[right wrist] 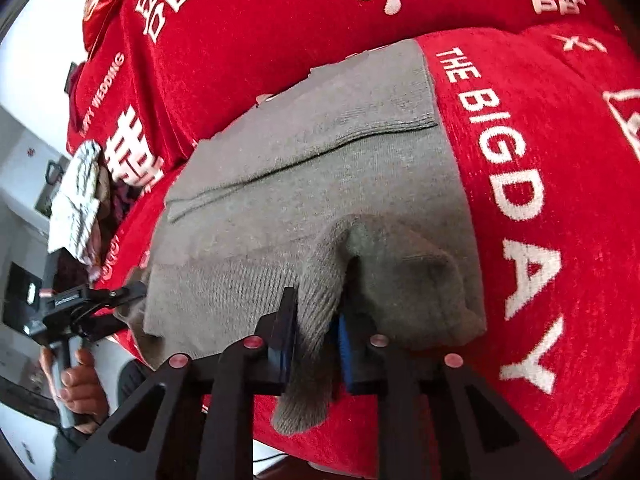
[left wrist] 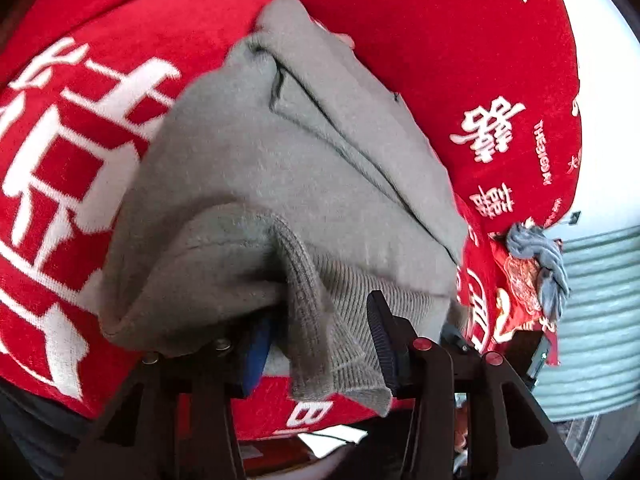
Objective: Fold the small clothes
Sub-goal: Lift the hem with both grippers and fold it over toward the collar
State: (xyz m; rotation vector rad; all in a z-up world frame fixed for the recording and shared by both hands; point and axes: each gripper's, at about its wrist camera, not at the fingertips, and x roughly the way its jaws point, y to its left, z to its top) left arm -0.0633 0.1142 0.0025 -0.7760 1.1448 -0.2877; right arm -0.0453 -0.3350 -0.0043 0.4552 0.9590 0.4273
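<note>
Both grippers, right gripper (right wrist: pixel 316 344) clamped on the ribbed hem, left gripper (left wrist: pixel 320 340) half-open and loosely astride it, hold the grey knitted garment (left wrist: pixel 288 168) at the near edge of your red printed cloth (right wrist: pixel 540 200), apparently ready to fold away.

A red cloth (right wrist: pixel 540 128) printed with white characters and "THE BIG DAY" covers the worktop; a crumpled blue-grey rag (left wrist: pixel 550 264) and a pale patterned bundle (right wrist: pixel 78 200) sit at its edges.
</note>
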